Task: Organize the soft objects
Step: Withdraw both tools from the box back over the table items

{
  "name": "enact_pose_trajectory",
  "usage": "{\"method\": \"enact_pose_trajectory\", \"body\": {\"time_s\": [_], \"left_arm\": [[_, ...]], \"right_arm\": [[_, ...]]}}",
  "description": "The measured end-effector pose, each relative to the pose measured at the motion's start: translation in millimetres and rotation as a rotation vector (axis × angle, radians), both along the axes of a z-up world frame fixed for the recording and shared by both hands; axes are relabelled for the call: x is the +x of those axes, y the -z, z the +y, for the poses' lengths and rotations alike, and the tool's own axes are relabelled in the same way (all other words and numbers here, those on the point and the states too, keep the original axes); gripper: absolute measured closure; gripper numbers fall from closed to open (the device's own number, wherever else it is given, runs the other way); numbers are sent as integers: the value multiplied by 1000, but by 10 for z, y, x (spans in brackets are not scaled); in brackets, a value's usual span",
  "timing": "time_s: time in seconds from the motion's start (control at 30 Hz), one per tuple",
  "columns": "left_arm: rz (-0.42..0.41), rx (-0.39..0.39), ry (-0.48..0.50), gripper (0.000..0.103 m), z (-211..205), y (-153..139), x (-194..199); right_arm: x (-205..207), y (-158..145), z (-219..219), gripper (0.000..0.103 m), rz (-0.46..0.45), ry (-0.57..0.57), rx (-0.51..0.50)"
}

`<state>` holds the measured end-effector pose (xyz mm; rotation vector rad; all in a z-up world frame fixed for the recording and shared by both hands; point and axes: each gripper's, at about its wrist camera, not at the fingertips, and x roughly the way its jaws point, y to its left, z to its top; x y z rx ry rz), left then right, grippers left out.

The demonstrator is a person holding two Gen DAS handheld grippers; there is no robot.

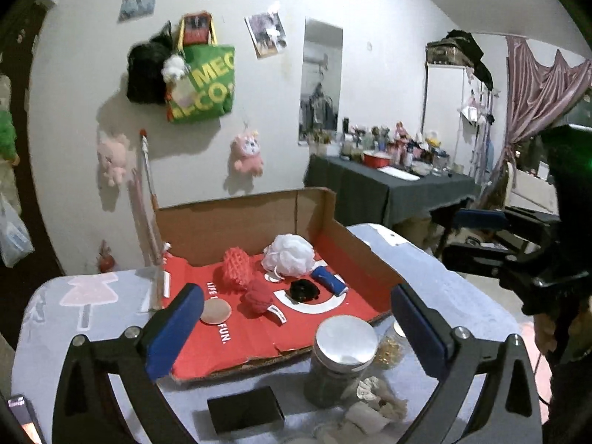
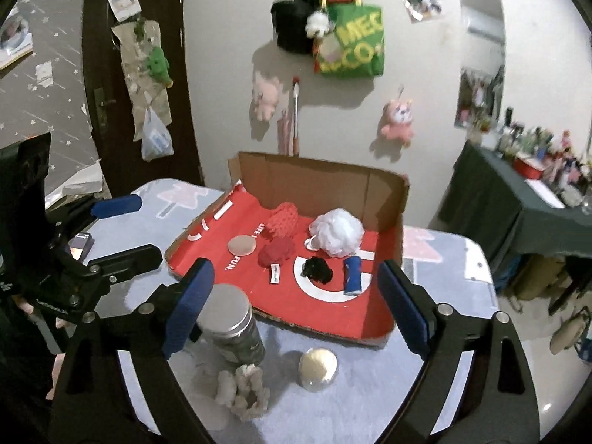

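1. Two hand-held grippers are hovering over the near edge of the bench (image 2: 370, 399), the left hand-held gripper (image 1: 296, 318) and the right hand-held gripper (image 2: 296, 303), both with jaws spread wide and holding nothing, probably readying for a pick.
2. Nearest, a crumpled pale cloth (image 2: 242, 392) is lying on the bench, still outside the box, so it looks like the next soft thing to collect.
3. Just beside it, a metal-lidded jar (image 2: 231, 327) is standing upright, and a small round lidded container (image 2: 318, 368) is sitting near it; both seem hard and likely left out on purpose.
4. Farther on, the open cardboard box (image 2: 333, 181) with its red liner is serving as the collecting place.
5. Inside it are lying a red knitted piece (image 2: 275, 251), a black scrunchie (image 2: 318, 269), a blue roll (image 2: 352, 273), a tan round pad (image 2: 241, 245), a red mesh sponge (image 2: 283, 218) and, deepest in, a white bath pouf (image 2: 337, 232).
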<state>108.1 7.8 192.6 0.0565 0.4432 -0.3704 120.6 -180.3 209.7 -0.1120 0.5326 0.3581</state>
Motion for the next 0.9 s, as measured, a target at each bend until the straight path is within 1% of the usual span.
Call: {"method": "enact_pose_trajectory", "body": {"time_s": [0.07,0.13,0.2,0.37,0.47,0.57,0.63,0.7,0.83,0.9], "left_arm": [[-49,8,-22,0,-24,23,-191],[-76,2,-33,0,-40,63,-359],[-99,-14,-52,0,-43,133,-502],[-122,-50,-96,0,-23,336,-749],[-130,-57,-125,0,-6,465,-865],[-162,-50,-154,0,-10,588,-964],[-166,-35,-161,0,-19,671,-992],[-160,-37,-167,0,-14,773,-1010],[-130,-20,-175,0,-34,970,-1031],[-97,-23,-171,0,-27,1084,-1019]], "right_arm": [[-173,44,6,11,-36,16,-6],[-320,101,9,10,-66,36,-12],[-475,181,-26,10,-96,60,9],[-732,374,-146,10,-136,105,67],[-846,494,-180,10,-169,132,77],[-963,628,-207,10,-211,152,84],[-1017,718,-210,10,-230,163,77],[-1086,833,-217,10,-239,172,81],[-1115,1066,-191,10,-215,186,75],[-1118,1196,-177,10,-192,186,83]]}}
